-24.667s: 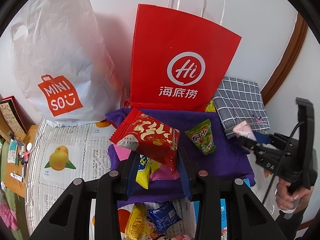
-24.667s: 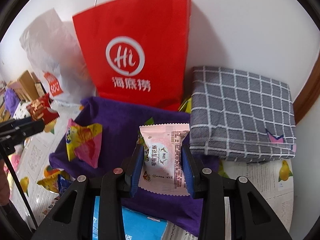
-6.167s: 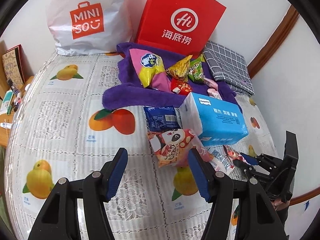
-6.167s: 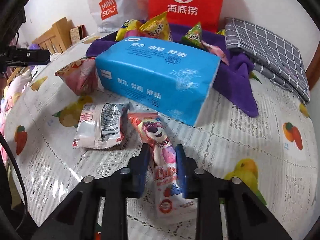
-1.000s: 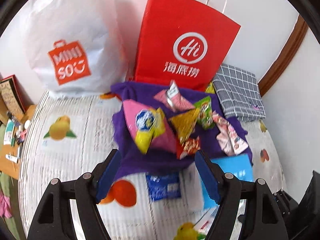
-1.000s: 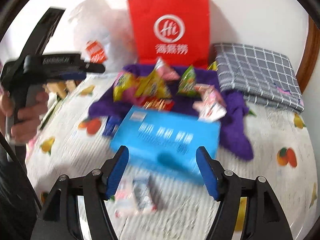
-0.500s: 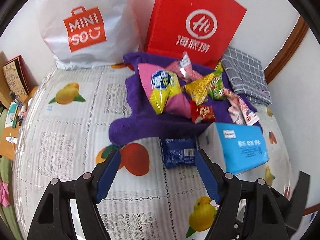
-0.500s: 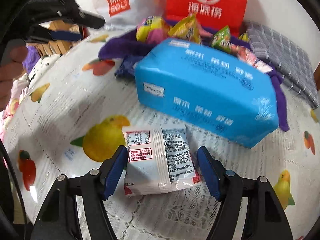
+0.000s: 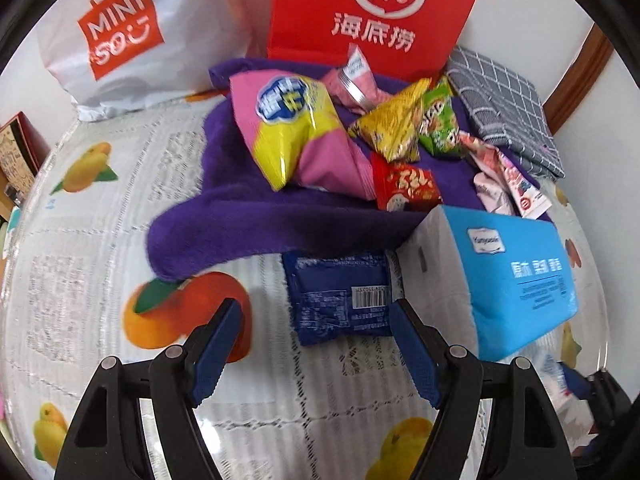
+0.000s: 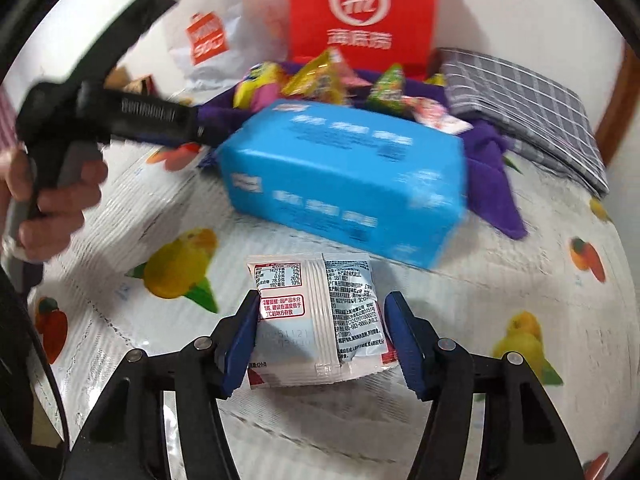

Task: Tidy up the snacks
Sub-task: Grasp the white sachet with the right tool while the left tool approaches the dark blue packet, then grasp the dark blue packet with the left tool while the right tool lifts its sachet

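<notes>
Right hand-held gripper point(image 10: 322, 332): jaws have just been closing around the white snack packet point(image 10: 316, 320), which lies between them; the pads sit at its two side edges but firm pressing is not clear
Left hand-held gripper point(image 9: 320, 340): jaws wide, holding nothing, poised over the dark blue packet point(image 9: 340, 292)
White packet location: flat on the fruit-print bench point(image 10: 520, 288), just in front of the blue tissue pack point(image 10: 344, 184)
Blue packet location: on the bench beside the tissue pack's white end, just below the purple towel point(image 9: 248, 216), where the sorted snacks are piled
Handling: both look light, soft, crinkly foil pouches with slick skins, likely to buckle or slide; best pinched across the middle, not by the thin seams
Contents: possibly crushable, so a gentle squeeze seems wise
Hard to make out: tissue pack and far snacks are blurred; small print unreadable; the white packet's near edge sits behind the fingers; in the left view, the right gripper is cut off at the lower corner
</notes>
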